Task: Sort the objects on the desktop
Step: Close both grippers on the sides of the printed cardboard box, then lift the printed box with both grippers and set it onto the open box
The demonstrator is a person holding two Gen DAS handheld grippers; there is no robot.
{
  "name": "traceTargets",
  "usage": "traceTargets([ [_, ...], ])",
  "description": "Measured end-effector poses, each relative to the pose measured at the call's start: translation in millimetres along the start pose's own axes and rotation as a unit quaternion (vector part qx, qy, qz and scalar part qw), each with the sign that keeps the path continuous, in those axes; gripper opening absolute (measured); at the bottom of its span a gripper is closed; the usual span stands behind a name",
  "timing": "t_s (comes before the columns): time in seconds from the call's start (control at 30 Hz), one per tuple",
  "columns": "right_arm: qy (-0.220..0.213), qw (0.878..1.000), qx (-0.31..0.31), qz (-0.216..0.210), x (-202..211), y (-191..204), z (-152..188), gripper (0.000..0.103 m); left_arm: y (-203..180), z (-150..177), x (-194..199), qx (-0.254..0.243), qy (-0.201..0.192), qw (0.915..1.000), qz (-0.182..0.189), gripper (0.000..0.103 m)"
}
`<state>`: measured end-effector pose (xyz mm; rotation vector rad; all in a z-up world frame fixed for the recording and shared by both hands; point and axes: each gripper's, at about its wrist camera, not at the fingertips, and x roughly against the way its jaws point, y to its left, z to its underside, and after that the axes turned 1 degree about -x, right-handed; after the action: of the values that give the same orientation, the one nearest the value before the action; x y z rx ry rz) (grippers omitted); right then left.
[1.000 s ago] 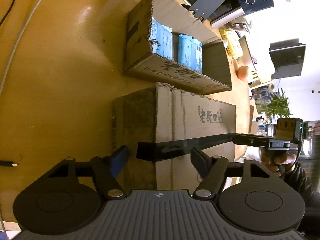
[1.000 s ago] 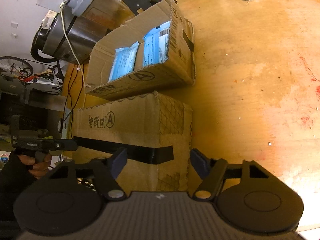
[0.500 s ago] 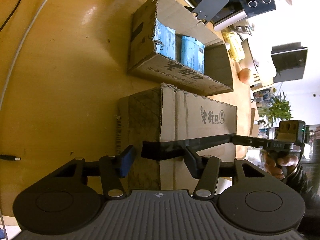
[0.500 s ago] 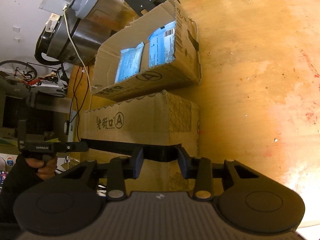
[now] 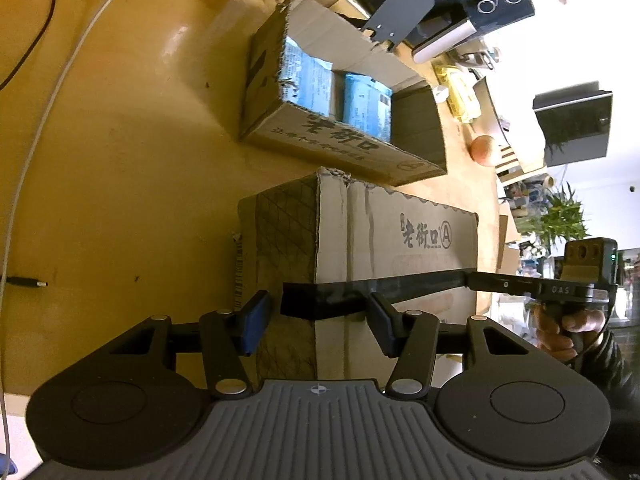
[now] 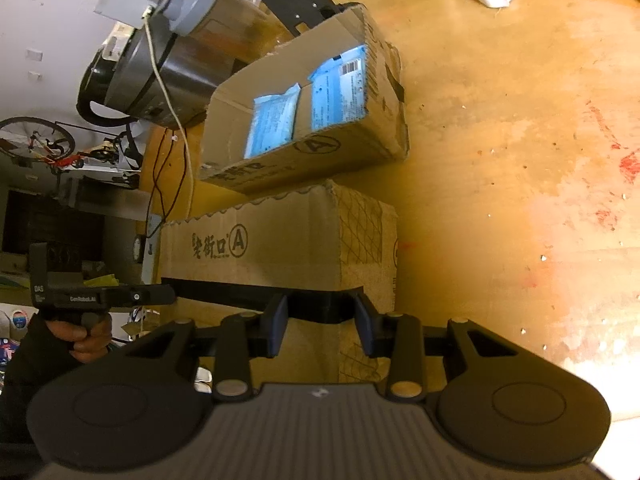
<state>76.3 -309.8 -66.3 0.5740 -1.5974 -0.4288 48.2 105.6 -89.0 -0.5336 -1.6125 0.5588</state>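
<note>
- Closed brown cardboard box w/ printed characters (image 5: 400, 232) sits on the yellow-brown wooden table (image 5: 120, 160). It is just beside an open cardboard box (image 5: 340, 148) holding blue packets (image 5: 360, 100).
- A black band (image 5: 400, 286) runs across the closed box's face and folds round its edges at both ends.
- Right gripper (image 6: 320, 312): a sec ago its jaws stood wide. They narrowed half a sec ago and sit the same now, pads seemingly touching both sides of the band's folded end, so it appears to pinch the band.
- Left gripper (image 5: 316, 308): jaws have crept in only a little over the last sec and are still spread. One finger is at the band's end; the other shows a clear gap.
- The closed box itself hasn't shifted vs. the open box.
- Judgement: right side looks secured, left side not yet. The two-handed hold on the band is approx. half set.
- Next probably needs the left jaws to close on its band end before any lift or pull. Pulling one-sided could skew the box or slip the band.
</note>
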Motion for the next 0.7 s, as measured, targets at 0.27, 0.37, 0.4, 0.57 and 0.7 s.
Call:
traceTargets([
  [0.27,0.0,1.0,-0.004,0.004,23.2,16.0,5.3,0.031,-21.5,5.8,15.6,0.003,0.007,0.9999,-0.009,0.05],
  [0.37,-0.001,1.0,-0.005,0.002,31.1,19.8,5.8,0.031,-29.7,4.8,21.9,-0.005,0.009,0.9999,-0.012,0.05],
  [0.4,0.0,1.0,-0.005,0.001,33.2,21.1,5.8,0.031,-31.6,4.0,23.7,-0.007,0.01,0.9998,-0.013,0.05],
  [0.57,-0.001,1.0,-0.007,-0.002,40.0,26.5,2.2,0.03,-35.3,-5.6,26.3,-0.012,0.014,0.9997,-0.015,0.049],
  [0.7,-0.004,1.0,-0.016,0.0,40.2,25.2,-5.4,0.03,-36.0,-16.5,25.1,-0.011,0.018,0.9997,-0.014,0.049],
])
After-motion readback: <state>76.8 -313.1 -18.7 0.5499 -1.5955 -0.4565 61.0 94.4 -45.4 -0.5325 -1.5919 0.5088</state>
